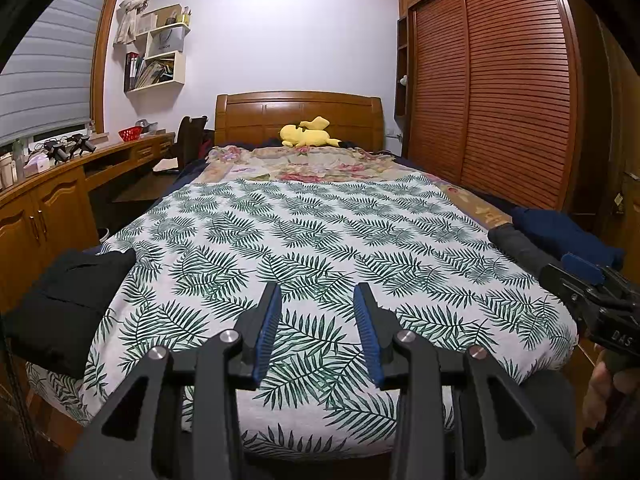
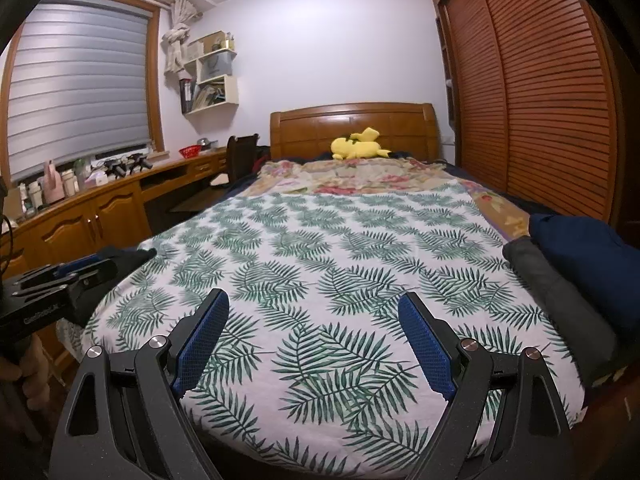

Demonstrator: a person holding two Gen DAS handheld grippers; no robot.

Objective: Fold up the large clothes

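Observation:
A leaf-print sheet (image 1: 320,240) (image 2: 340,260) covers the near half of the bed. A folded black garment (image 1: 68,304) lies at the bed's left edge. At the right edge lie a folded dark grey garment (image 2: 560,296) (image 1: 516,244) and a navy garment (image 2: 588,260) (image 1: 560,232) beside it. My left gripper (image 1: 318,300) hovers over the foot of the bed, open a little, nothing between its blue pads. My right gripper (image 2: 314,308) stands wide open over the sheet, also empty. Each gripper appears at the other view's edge: right gripper (image 1: 592,292), left gripper (image 2: 60,280).
A yellow plush toy (image 1: 306,134) rests by the wooden headboard (image 1: 298,116) on a floral cover (image 1: 304,164). A wooden desk and cabinets (image 1: 52,200) run along the left; slatted wardrobe doors (image 1: 500,80) stand on the right. A hand (image 1: 600,392) holds the right gripper's handle.

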